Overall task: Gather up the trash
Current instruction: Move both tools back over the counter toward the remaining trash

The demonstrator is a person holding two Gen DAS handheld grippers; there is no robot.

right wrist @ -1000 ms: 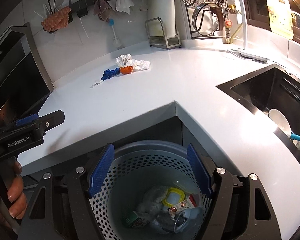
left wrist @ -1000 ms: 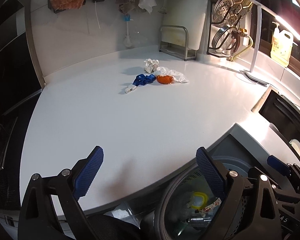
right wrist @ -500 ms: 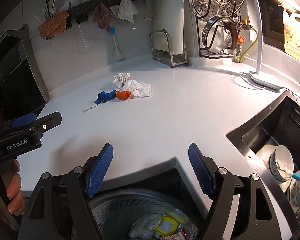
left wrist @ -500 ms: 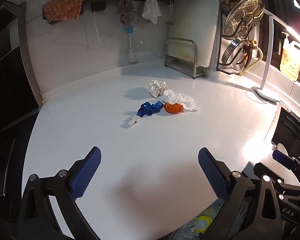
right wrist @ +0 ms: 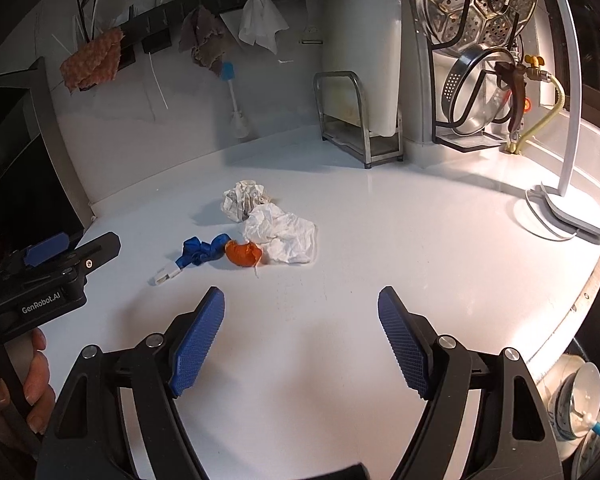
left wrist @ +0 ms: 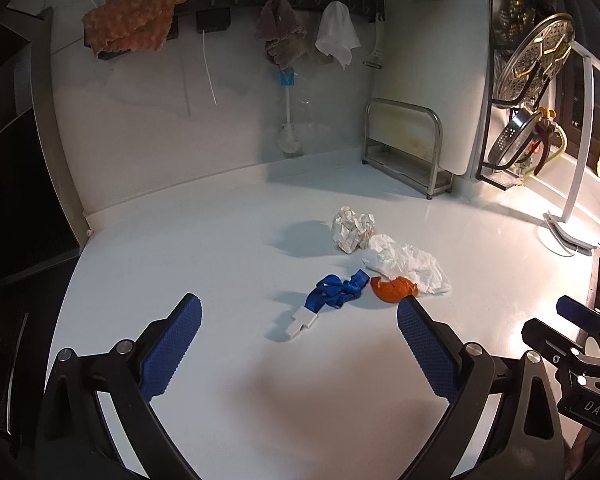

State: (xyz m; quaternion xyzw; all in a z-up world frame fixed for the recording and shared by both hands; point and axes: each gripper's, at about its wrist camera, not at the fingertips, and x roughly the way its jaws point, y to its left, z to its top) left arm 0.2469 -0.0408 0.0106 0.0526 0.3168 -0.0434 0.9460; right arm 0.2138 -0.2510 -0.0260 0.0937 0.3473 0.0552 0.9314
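Note:
A small heap of trash lies mid-counter: a crumpled paper ball (left wrist: pixel 351 229) (right wrist: pixel 242 200), a white tissue (left wrist: pixel 405 264) (right wrist: pixel 286 232), an orange peel (left wrist: pixel 393 289) (right wrist: pixel 243 253) and a blue strap with a white clip (left wrist: pixel 335 290) (right wrist: pixel 200 252). My left gripper (left wrist: pixel 298 346) hovers open just short of the strap, nothing between its blue pads. My right gripper (right wrist: pixel 301 340) is open too, over bare counter nearer than the peel and tissue. In the right wrist view the left gripper's body and the hand holding it show at the left edge.
A white counter (left wrist: pixel 220 360) runs to a back wall with hanging cloths (left wrist: pixel 132 24). A metal rack (left wrist: pixel 403 148) with a cutting board, a wire rack with steamer trays (right wrist: pixel 479 20) and a lamp base (right wrist: pixel 555 212) stand behind. The sink with bowls (right wrist: pixel 579 408) lies at right.
Both grippers have moved forward from over the waste bin onto the counter toward the trash heap. The bin has dropped out of view and the heap looks larger.

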